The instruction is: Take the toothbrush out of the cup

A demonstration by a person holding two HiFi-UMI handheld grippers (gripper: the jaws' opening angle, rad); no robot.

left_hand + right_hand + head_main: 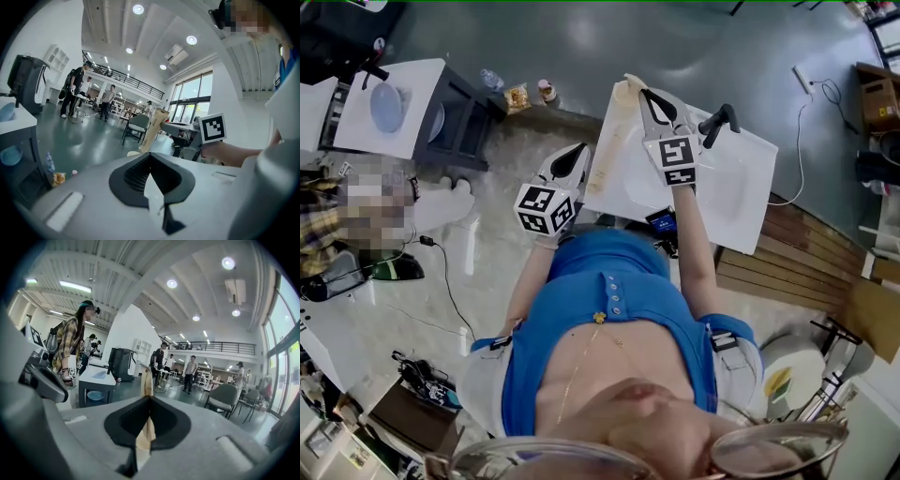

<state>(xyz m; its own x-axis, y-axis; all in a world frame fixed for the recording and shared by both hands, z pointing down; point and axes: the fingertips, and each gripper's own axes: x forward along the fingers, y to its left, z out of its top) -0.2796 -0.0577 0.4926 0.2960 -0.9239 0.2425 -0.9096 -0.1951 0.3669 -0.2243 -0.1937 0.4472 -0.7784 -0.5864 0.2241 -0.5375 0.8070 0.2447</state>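
Note:
No toothbrush or cup shows in any view. In the head view my left gripper point(577, 153) is held up in front of my chest, left of the white washbasin point(741, 192), with its jaws pressed together on nothing. My right gripper point(648, 96) is raised over the basin's left part, likewise shut and empty. The left gripper view shows its dark jaws point(150, 155) meeting, with the right gripper's marker cube point(212, 127) beyond. In the right gripper view the jaws point(149, 398) also meet, and a beige cardboard piece point(147, 377) stands behind them.
A black faucet point(719, 120) rises from the basin. A tall beige cardboard piece point(614, 131) leans along its left edge. A dark cabinet with a white top point(389, 103) stands far left, with a bottle point(490, 80) and small items on the floor. A person point(337, 225) stands at left.

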